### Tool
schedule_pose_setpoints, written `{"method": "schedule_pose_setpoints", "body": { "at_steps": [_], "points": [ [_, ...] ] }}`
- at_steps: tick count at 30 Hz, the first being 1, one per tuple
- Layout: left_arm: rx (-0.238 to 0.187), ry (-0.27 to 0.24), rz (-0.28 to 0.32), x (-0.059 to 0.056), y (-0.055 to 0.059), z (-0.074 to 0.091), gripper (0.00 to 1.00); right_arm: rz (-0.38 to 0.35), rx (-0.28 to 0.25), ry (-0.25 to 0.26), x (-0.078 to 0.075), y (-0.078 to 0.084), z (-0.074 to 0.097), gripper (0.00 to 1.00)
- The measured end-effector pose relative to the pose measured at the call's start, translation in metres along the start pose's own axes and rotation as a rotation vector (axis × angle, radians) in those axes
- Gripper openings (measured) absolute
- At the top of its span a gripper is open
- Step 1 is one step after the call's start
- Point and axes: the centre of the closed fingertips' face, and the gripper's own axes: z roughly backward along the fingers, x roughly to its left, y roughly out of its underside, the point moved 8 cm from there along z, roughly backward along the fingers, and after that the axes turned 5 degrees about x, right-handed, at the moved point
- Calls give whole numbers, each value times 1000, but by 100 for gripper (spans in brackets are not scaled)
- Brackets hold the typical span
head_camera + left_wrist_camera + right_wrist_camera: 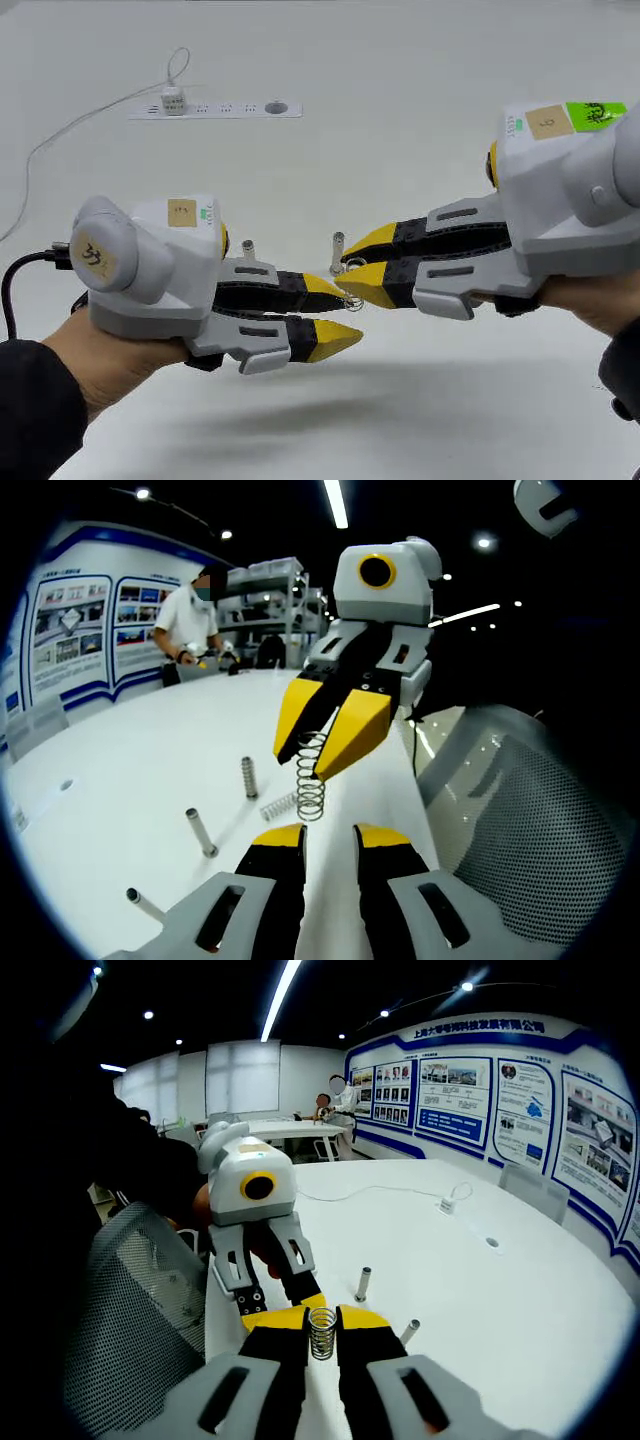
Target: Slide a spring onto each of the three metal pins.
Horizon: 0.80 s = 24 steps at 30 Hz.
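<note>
The right gripper (342, 270) pinches a spring (321, 1333) upright in its jaws, above the worktop (400, 120). The left gripper (354, 314) has its jaws narrowly apart and empty. Of the three pins (249, 777), the nearest is partly cut off. In the head view the spring is barely discernible.

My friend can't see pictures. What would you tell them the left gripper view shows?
The right tool pinches a small spring over a white table, just past the open tips of the left tool. Three metal pins stand on the table to the left, and another spring lies near them.
</note>
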Motion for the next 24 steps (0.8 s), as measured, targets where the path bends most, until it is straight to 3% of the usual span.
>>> {"method": "schedule_pose_setpoints", "body": {
  "at_steps": [12, 17, 24],
  "points": [
    [-24, -50, 52, 0, 5, 22, 35, -4, -59, 148, -40, -21, 5, 11],
    [-26, -76, 77, 0, 12, 32, 40, -29, -74, 175, -51, -23, -1, 11],
    [-45, -126, 118, 0, 21, 48, 47, -54, -51, 195, -67, -16, -18, 11]
  ]
}}
